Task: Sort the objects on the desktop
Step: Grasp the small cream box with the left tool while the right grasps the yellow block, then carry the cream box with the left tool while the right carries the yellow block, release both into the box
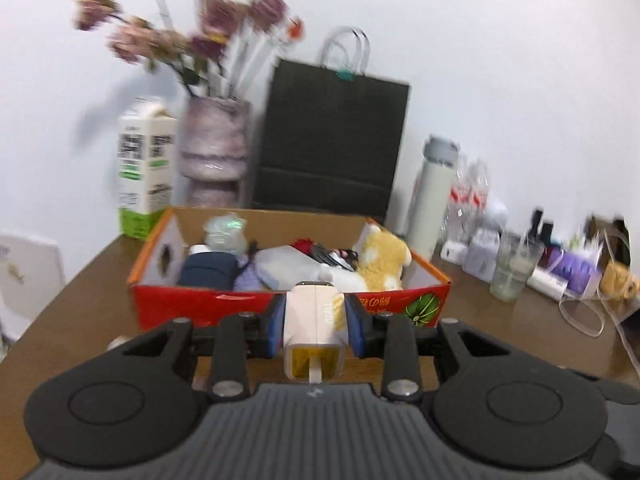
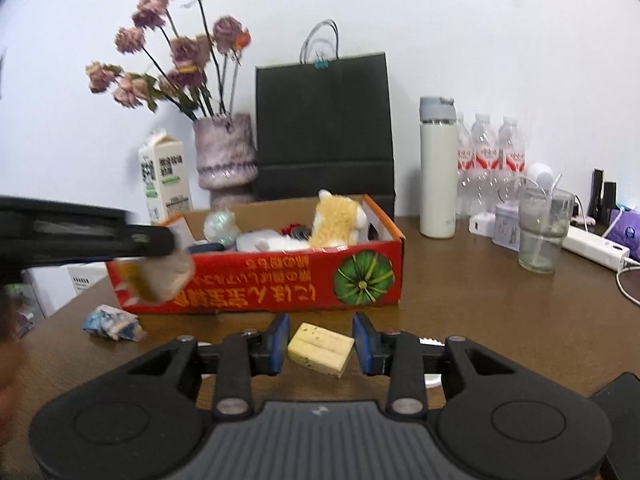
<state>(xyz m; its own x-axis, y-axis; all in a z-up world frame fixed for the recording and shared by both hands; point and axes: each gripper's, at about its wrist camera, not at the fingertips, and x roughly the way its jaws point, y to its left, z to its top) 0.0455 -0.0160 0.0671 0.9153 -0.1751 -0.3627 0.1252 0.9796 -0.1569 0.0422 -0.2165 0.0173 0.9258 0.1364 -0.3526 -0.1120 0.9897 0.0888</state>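
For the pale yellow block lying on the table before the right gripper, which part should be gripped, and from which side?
Grip the yellow block across its two short end faces, coming from the near side, low and level. It lies flat on the table, slightly turned, between the open fingers of the right gripper; a small wrist turn would probably square the pads to those faces.

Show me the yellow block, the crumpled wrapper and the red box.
yellow block (image 2: 321, 349): right wrist view, its top face.
crumpled wrapper (image 2: 112, 322): right wrist view, its middle.
red box (image 2: 280, 284): right wrist view, its printed front wall.
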